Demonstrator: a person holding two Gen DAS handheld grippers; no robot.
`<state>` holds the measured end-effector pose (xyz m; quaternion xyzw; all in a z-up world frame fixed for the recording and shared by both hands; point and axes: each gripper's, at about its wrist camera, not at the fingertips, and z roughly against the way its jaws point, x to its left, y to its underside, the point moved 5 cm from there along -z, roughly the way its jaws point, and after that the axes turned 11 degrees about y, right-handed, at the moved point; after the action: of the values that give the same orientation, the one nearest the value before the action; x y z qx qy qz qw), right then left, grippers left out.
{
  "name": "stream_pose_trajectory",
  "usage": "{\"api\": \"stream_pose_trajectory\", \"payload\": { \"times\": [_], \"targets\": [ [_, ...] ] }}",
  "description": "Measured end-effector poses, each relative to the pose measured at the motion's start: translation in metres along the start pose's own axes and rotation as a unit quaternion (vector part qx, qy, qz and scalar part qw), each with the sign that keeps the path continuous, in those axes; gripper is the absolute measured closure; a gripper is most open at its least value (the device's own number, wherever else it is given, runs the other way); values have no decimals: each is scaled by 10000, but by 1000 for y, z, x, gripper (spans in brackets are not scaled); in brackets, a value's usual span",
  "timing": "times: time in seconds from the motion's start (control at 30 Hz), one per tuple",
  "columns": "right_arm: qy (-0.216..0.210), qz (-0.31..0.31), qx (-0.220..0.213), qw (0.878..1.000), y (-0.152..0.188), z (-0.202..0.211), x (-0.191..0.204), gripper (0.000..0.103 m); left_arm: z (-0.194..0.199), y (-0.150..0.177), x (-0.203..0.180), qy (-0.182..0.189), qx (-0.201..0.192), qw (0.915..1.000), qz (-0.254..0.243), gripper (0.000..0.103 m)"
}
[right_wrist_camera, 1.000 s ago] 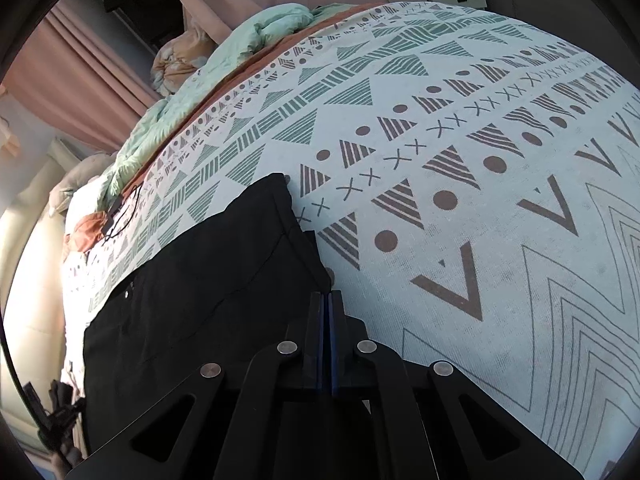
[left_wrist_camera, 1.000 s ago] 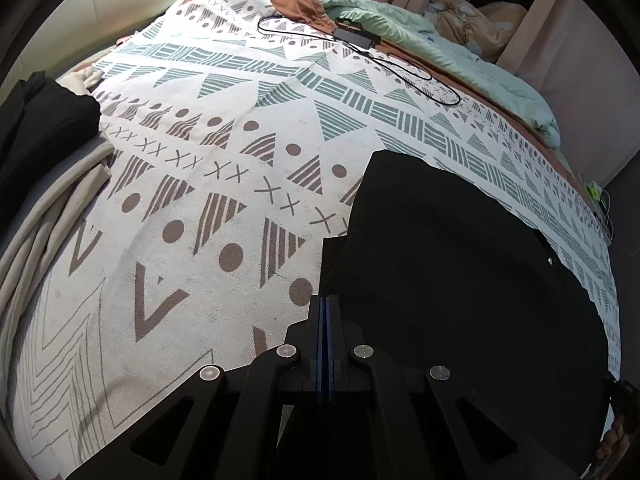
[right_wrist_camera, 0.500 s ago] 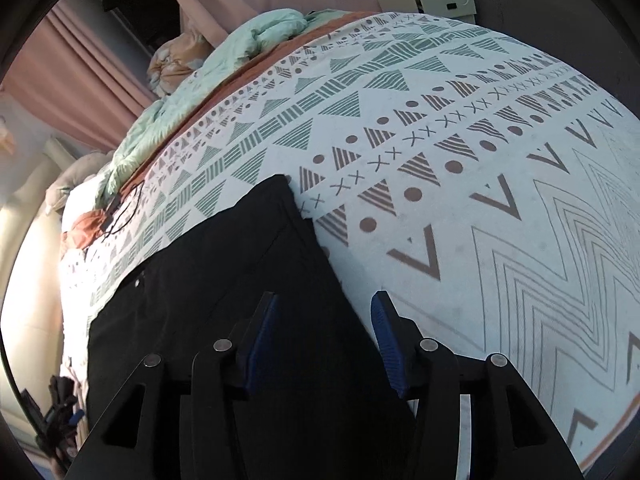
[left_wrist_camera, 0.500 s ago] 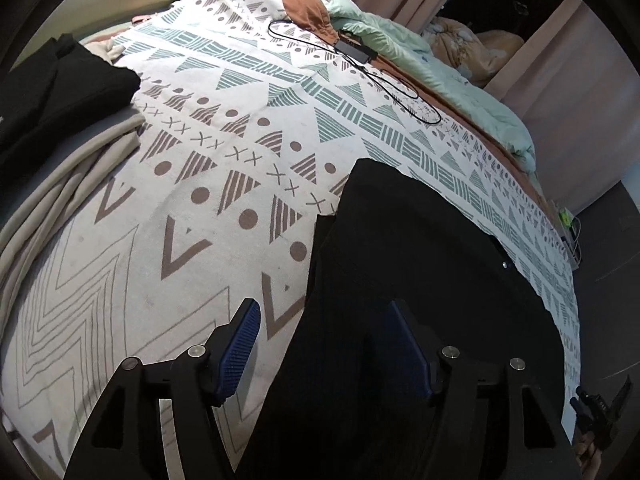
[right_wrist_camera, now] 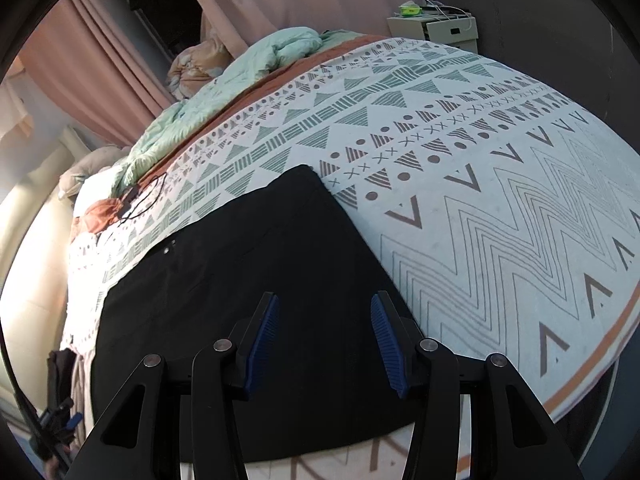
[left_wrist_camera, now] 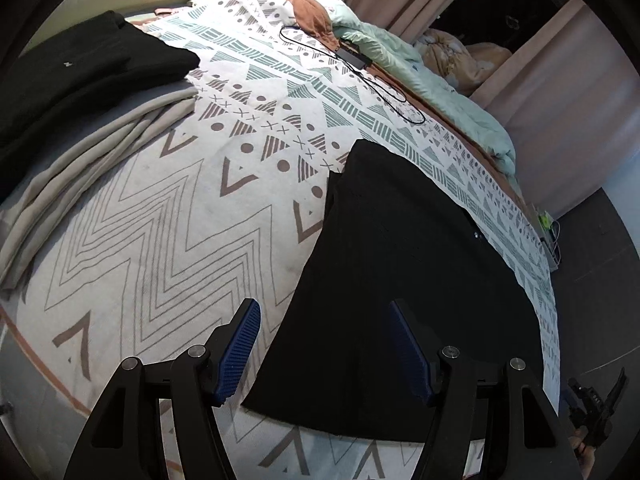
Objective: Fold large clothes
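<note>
Bed with patterned blanket (left_wrist_camera: pixel 168 240); a black garment (left_wrist_camera: pixel 392 280) lies flat across its near half, apparently already folded once. Left gripper (left_wrist_camera: pixel 326 344) and right gripper (right_wrist_camera: pixel 322 340) hover above the garment's near edge, both spread wide and holding nothing. Judged step: between folds. The next move calls for gripping fresh corners of the near edge to fold again.

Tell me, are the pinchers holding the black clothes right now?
No. The left gripper and right gripper are both open and empty above the folded black garment.
</note>
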<state>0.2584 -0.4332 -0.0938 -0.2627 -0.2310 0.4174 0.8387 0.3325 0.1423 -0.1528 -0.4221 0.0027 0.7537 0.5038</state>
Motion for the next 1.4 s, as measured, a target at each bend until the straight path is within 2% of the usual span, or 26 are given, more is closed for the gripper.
{"api": "stream_pose_trajectory", "payload": {
  "times": [0.17, 0.3, 0.43, 0.63, 0.8, 1.0, 1.07, 1.27, 1.4],
  "targets": [
    [-125, 153, -133, 9997, 18, 24, 17, 54, 28, 11, 6, -11, -147, 9999, 42, 36],
    [-50, 318, -195, 9993, 33, 36, 27, 54, 43, 20, 11, 110, -178, 9998, 69, 35],
    [-62, 608, -171, 9980, 49, 41, 42, 54, 45, 29, 15, 251, -124, 9995, 141, 35],
    [-243, 1030, 54, 9944, 76, 34, 74, 54, 45, 40, 21, 220, -193, 9995, 149, 35],
    [-328, 1576, 310, 9865, 105, 22, 104, 55, 37, 44, 29, 382, -110, 9987, 325, 35],
    [-507, 1928, 687, 9775, 138, 0, 136, 57, 18, 49, 30, 593, 96, 9968, 537, 35],
    [-526, 1994, 770, 9755, 145, -5, 144, 62, 11, 52, 31, 647, 173, 9960, 599, 35],
    [-579, 2198, 887, 9698, 156, -20, 164, 62, -6, 59, 35, 768, 378, 9926, 857, 35],
    [-666, 2313, 1035, 9651, 165, -31, 174, 62, -17, 63, 37, 988, 516, 9880, 1069, 35]
  ]
}}
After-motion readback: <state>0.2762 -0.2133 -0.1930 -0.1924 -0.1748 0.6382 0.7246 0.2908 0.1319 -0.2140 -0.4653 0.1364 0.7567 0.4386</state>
